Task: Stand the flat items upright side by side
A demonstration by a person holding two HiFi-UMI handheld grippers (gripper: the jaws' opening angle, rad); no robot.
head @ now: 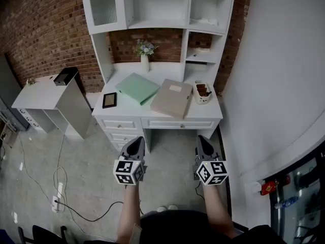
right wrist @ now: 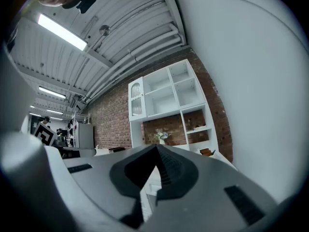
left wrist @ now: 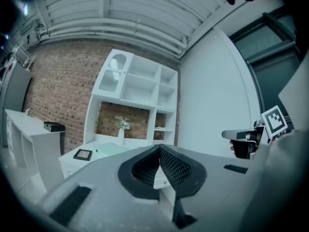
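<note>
Two flat binders lie on the white desk (head: 209,117): a mint-green one (head: 136,88) left of centre and a beige one (head: 172,98) beside it on the right. A small black tablet (head: 109,100) lies flat near the desk's left edge. My left gripper (head: 135,143) and right gripper (head: 204,141) hang side by side over the floor, short of the desk's drawers, both pointing level at it. Each is shut with nothing between its jaws. In the left gripper view the closed tips (left wrist: 159,147) cover most of the desk; the green binder (left wrist: 112,149) and tablet (left wrist: 83,154) show to their left.
A vase of flowers (head: 144,56) stands at the back of the desk under the hutch shelves. A small dish with brown items (head: 202,92) sits at the desk's right end. A white side table (head: 43,94) carries a black box (head: 65,76). A cable and power strip (head: 58,195) lie on the floor.
</note>
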